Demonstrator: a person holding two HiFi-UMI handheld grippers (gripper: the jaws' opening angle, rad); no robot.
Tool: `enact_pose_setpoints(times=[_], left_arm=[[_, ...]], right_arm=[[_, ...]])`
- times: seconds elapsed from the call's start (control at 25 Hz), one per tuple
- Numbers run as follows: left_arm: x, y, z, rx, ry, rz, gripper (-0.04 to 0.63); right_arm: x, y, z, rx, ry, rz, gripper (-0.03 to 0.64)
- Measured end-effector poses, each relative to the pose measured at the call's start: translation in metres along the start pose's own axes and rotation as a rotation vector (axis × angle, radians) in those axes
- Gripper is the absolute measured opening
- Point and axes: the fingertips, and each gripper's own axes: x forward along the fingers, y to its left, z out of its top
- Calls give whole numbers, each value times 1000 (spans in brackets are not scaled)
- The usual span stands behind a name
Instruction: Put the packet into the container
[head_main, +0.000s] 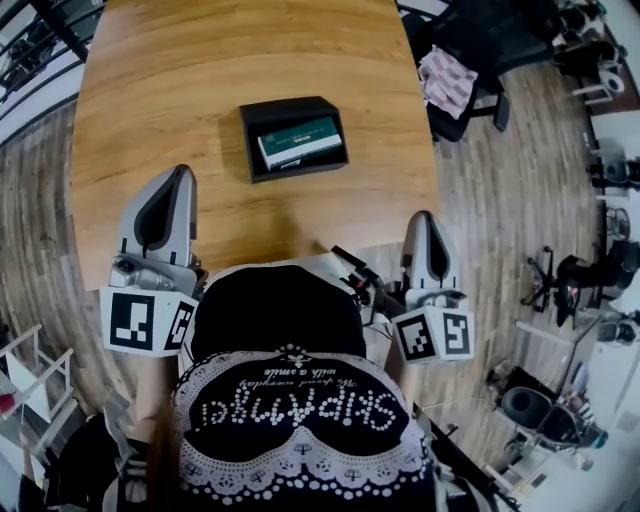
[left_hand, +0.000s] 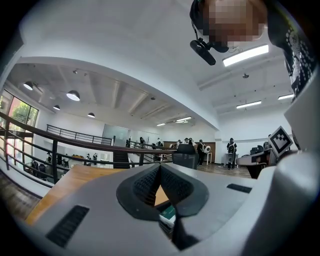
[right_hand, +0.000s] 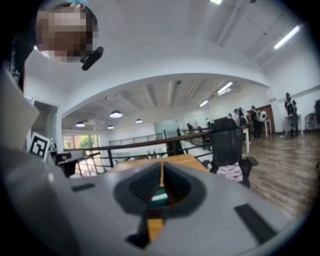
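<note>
With the packet lying inside the container on the table, I am holding my left gripper and right gripper clenched and empty, so a careless forward sweep could knock the container askew.

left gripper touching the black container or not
Apart. The head view shows bare table between the left gripper and the container, which holds the packet.
</note>
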Motion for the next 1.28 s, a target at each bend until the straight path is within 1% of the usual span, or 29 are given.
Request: enact_pose_setpoints(times=[0.08, 0.2, 0.44, 0.64, 0.88, 1.08, 1.28], left_arm=[[-4, 1, -5, -11, 12, 1, 31], [-10, 2, -13, -6, 27, 1, 31], [-19, -7, -28, -23, 71, -11, 31], [-16, -14, -33, -65, 69, -5, 31], [-8, -21, -34, -60, 58, -35, 31], [-4, -27, -37, -92, 74, -79, 31], [-1, -31, -35, -88, 69, -94, 31]], right_arm=[[-3, 1, -1, -5, 0, 0, 37], [-7, 2, -3, -8, -1, 1, 37], [-15, 3, -13, 3, 21, 1, 37], [-14, 10, -18, 11, 32, 15, 37], [-9, 14, -24, 17, 42, 31, 37], [-7, 17, -22, 6, 44, 41, 37], [-8, 15, -23, 3, 50, 32, 35]])
